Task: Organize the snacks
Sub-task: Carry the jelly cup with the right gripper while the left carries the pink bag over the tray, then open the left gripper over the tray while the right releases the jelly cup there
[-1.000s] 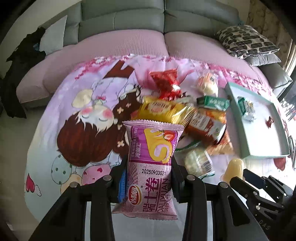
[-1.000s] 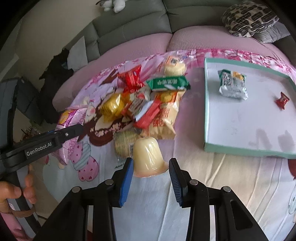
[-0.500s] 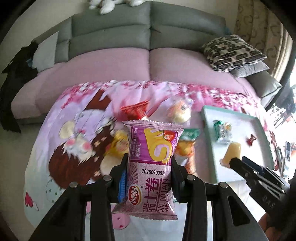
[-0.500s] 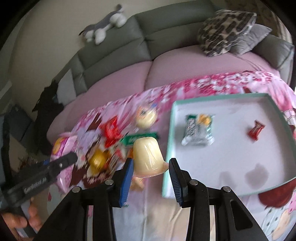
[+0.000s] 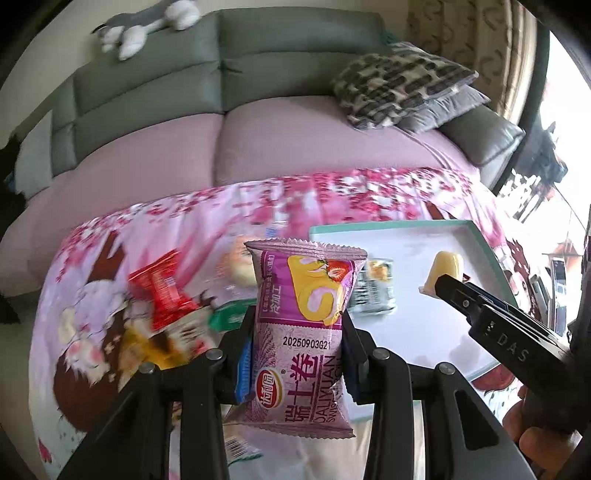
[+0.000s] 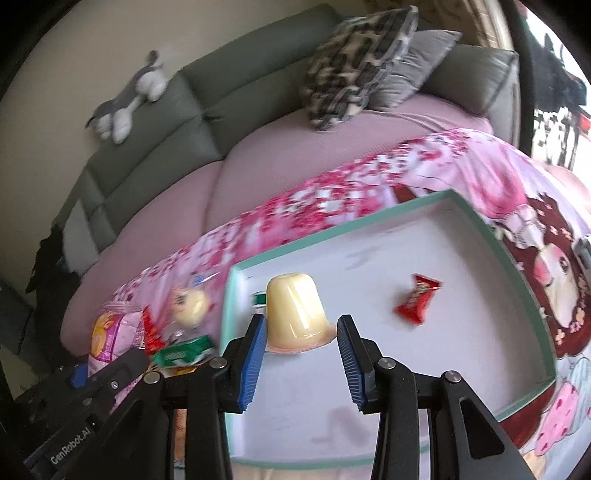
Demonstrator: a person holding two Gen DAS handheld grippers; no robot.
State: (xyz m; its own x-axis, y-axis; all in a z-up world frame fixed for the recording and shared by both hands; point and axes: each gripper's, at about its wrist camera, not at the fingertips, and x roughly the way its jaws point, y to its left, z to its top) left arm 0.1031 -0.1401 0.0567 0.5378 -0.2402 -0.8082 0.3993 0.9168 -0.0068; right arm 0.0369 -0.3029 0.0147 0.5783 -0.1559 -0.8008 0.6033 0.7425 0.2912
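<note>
— What has the left gripper (image 5: 297,350) got hold of?

— A purple snack packet (image 5: 306,332), standing upright between its fingers. They are clamped on the packet's lower half, one on each side, and its crimped top edge sticks up well clear of them.

— And the right gripper (image 6: 301,341)?

— That one carries a pale yellow jelly cup (image 6: 295,314), turned upside down so the wide rim is at the bottom. The blue pads (image 6: 253,360) pinch that rim from both sides. From the left gripper's camera you can see the same cup at the tip of the black gripper arm.

— Where is it, relative to the tray?

— Over the white tray with the green rim (image 6: 517,266), near its left wall. I cannot tell whether the cup touches the tray floor or hangs above it.

— Anything in the tray already?

— A small red candy wrapper (image 6: 417,302) lies in the middle, well apart from the cup. A silvery-green packet (image 5: 373,291) lies near the left wall; from the right camera it is mostly hidden behind the cup.

— The rest of the snacks?

— Heaped to the left of the tray on the pink cartoon blanket (image 5: 155,236): a red bag (image 5: 162,291), a round bun in clear wrap (image 6: 190,306), a green packet (image 6: 183,350). All blurred. Behind them are a sofa with a patterned cushion (image 5: 399,88) and a grey plush cat (image 5: 144,26) on its back.
</note>
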